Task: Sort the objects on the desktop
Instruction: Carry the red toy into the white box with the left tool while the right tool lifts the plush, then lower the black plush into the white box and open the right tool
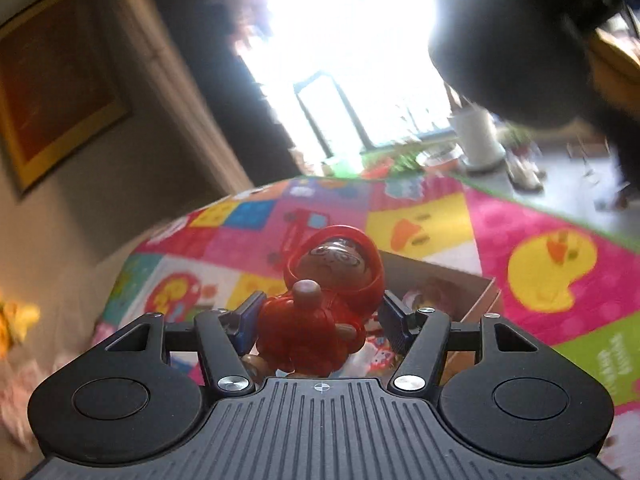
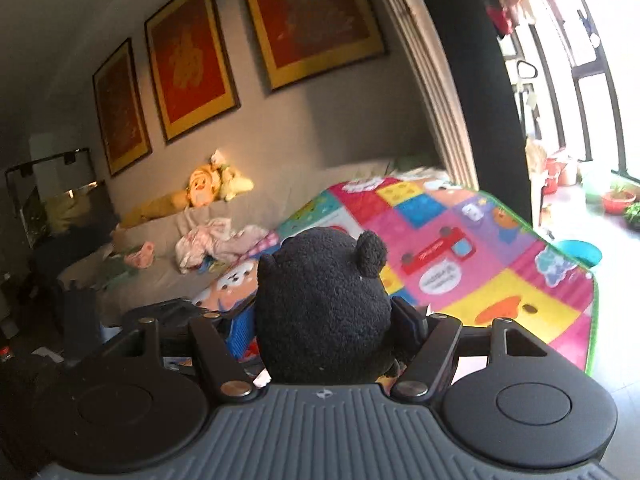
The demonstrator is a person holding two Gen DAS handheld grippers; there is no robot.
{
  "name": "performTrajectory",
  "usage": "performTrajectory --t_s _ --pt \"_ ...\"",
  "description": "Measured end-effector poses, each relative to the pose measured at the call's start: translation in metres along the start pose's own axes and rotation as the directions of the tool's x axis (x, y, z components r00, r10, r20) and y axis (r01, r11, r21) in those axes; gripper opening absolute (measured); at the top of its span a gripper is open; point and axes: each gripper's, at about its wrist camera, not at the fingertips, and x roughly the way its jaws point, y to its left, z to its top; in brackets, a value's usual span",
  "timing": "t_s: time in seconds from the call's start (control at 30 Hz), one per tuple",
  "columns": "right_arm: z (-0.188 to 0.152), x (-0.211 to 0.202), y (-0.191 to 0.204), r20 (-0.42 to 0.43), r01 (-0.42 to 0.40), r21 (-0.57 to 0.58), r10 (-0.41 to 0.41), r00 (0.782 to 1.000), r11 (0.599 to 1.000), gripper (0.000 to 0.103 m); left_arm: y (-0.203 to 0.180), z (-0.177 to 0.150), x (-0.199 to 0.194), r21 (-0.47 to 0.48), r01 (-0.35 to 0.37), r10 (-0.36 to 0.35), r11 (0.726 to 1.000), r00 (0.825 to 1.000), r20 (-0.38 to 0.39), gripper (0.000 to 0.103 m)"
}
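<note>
Play mat (image 1: pixel 532 240), bright with ducks and cartoon squares, is the largest thing ahead of and below both grippers; it seems to be the surface the toys are being cleared from, though what it lies on cannot be told. Beyond it, in the right wrist view, a sofa (image 2: pixel 168 240) strewn with cloths and a yellow plush runs along a wall of framed red pictures.

Next in size, a cardboard box (image 1: pixel 476 300) sits on the mat just past the left gripper's far finger, open at the top with some toy already inside. It is probably the bin for sorted things.

A black plush bear (image 2: pixel 324 308) fills the right gripper (image 2: pixel 324 328), seen from behind with its ears up; the fingers press into its soft body from both sides at a middling width, carrying it clear of the mat. The dark blurred mass at upper right of the left wrist view is likely this same bear.

Smallest, a red hooded figurine (image 1: pixel 320 304) stands upright in the left gripper (image 1: pixel 320 320), blue pads clamped on its torso, face toward the camera. Gripping the round body below the head likely keeps it from slipping.
</note>
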Motion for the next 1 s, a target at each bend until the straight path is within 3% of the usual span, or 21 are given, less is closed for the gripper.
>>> performTrajectory --t_s 0.13,0.2,0.37,0.53,0.67,0.77,0.93,1.0 --pt "-0.01 0.012 -0.016 -0.053 -0.004 0.051 0.007 0.999 0.999 0.069 -0.002 -0.015 0.022 0.007 0.033 -0.032 0.999 0.996 -0.079 0.079" --pt "-0.015 0.014 -0.024 -0.064 0.027 0.053 -0.023 0.998 0.998 0.069 0.003 -0.03 0.02 -0.045 0.035 -0.04 0.998 0.994 -0.105 0.088" --pt "-0.018 0.031 -0.039 -0.096 0.058 0.077 -0.05 0.994 0.995 0.069 0.017 -0.06 -0.008 -0.237 0.042 -0.072 0.97 0.99 -0.118 0.096" --pt "-0.004 0.076 -0.036 -0.119 0.043 0.087 -0.032 0.992 0.995 0.069 0.023 -0.088 -0.034 -0.43 0.05 -0.109 0.902 0.987 -0.116 0.097" --pt "0.015 0.127 -0.036 -0.128 0.015 0.137 0.003 0.992 0.99 0.069 0.031 -0.115 -0.049 -0.587 0.034 -0.128 0.809 0.984 -0.12 0.098" --pt "0.02 0.171 -0.037 -0.163 0.008 0.182 0.022 0.986 0.983 0.069 0.039 -0.128 -0.054 -0.653 0.03 -0.139 0.757 0.984 -0.115 0.099" --pt "0.007 0.243 -0.044 -0.273 0.06 0.231 0.005 0.962 0.971 0.069 0.043 -0.145 -0.057 -0.697 0.016 -0.139 0.717 0.983 -0.12 0.1" --pt "0.0 0.257 -0.048 -0.297 0.123 0.196 -0.061 0.953 0.973 0.069 0.044 -0.152 -0.056 -0.718 0.017 -0.143 0.696 0.983 -0.116 0.1"
